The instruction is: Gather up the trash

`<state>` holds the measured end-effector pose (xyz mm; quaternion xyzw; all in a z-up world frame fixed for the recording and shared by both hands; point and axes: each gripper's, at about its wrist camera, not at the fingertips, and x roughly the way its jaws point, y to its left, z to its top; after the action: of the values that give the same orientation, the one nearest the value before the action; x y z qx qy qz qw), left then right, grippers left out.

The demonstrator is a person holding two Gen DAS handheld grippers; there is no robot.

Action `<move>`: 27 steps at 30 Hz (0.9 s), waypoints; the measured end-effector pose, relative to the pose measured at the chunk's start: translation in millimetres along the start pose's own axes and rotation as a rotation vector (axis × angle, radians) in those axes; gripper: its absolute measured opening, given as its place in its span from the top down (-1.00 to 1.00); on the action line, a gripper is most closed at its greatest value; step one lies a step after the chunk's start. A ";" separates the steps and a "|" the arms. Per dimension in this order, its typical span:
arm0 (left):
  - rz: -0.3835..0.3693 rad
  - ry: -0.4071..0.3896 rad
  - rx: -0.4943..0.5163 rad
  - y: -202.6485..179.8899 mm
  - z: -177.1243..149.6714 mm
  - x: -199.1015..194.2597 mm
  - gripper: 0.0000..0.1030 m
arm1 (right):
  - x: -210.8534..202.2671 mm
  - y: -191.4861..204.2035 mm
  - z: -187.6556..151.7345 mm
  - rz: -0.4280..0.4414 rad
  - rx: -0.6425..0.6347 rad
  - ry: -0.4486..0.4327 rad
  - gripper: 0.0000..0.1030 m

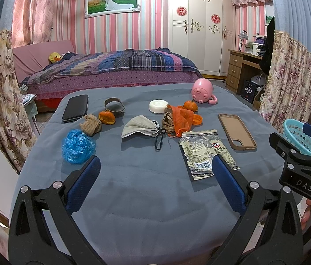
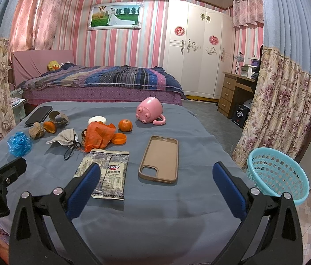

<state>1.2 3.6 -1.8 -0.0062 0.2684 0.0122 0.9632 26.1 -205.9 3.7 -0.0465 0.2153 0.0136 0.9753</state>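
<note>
Left gripper [image 1: 155,172]: blue-padded fingers spread wide, nothing between them, poised over the near part of the blue-grey tablecloth [image 1: 144,194].
Right gripper [image 2: 156,177]: fingers likewise wide apart and empty, above the cloth's near right part.
Snack wrapper [image 1: 206,154]: printed, flattened, on the cloth just ahead of the left gripper's right finger [image 1: 228,185]; in the right wrist view it lies beside the right gripper's left finger [image 2: 82,190].
Phone case [image 2: 159,159]: brown, open side up, right of the wrapper.
Face mask [image 1: 141,127]: grey, crumpled, black loops, centre of table.
Plastic bag, orange [image 1: 183,118]: heaped on brown crumpled material, an orange cap [image 1: 196,119] beside it.
Plastic wad, blue [image 1: 78,146]: left side.
Brown paper ball [image 1: 91,124] and orange peel [image 1: 106,117]: behind the blue wad.
Tape core [image 1: 114,105], black phone [image 1: 76,108]: far left.
White round tin [image 1: 158,106], tangerine [image 1: 190,106], pink pig cup [image 1: 202,91] tipped on its side: far end.
Basket [image 2: 276,174]: turquoise, perforated, empty, off the table's right edge.
</note>
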 end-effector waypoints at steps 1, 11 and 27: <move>0.001 -0.001 0.000 -0.1 -0.1 -0.1 -0.89 | -0.1 -0.1 0.0 0.000 0.000 0.000 -0.93; 0.001 0.000 0.000 0.0 -0.1 0.1 -0.89 | -5.0 -8.2 -1.2 -0.001 -0.002 0.001 -0.93; 0.011 0.016 -0.006 2.9 -2.2 4.2 -0.89 | -1.7 -17.8 -0.6 -0.022 0.034 0.016 -0.93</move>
<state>3.6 6.6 -5.9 -0.0077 0.2763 0.0180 0.9609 25.2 -223.7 5.4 -0.0321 0.2230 -0.0010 0.9743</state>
